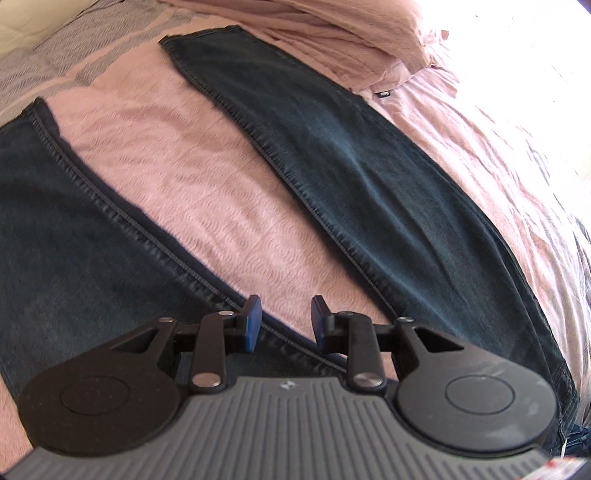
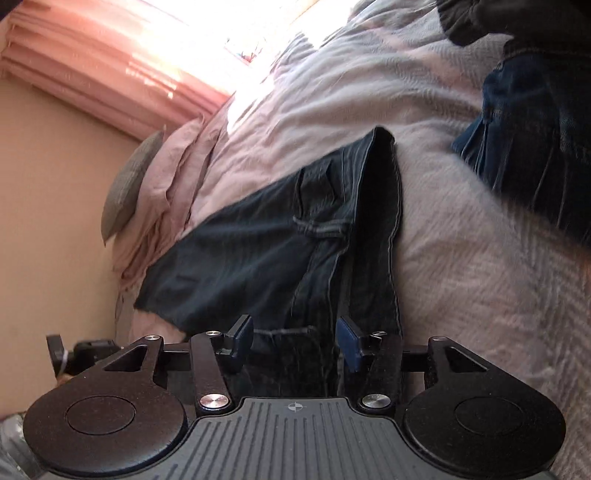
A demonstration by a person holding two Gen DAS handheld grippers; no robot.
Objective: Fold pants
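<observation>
Dark denim pants [image 1: 332, 155] spread flat on the pink bedspread [image 1: 192, 192], two legs splayed apart in a V with bare cover between them, hems toward the far edge of the bed near the rumpled pink duvet [image 1: 332, 33]. In the right wrist view, the waistband and pocket end [image 2: 314, 229] lying toward the near edge of the bed, some cloth doubled along one side. Left gripper [image 1: 282, 325] hovering low over the crotch where the legs meet, jaws parted a little, nothing between the blue pads [image 1: 251, 325], no cloth pinched. Right gripper [image 2: 293, 341] above the waist end, jaws standing apart, denim visible beneath the gap but not clamped. Another blue garment [image 2: 535, 147] heaped toward the far right side of the bed, apart from the pants. Judged as the very start: laid out, no fold yet made. Next likely needed: a firm pinch on one leg's outer seam near the hem and another near the hip, then a carry across onto the other leg, edges matched.
</observation>
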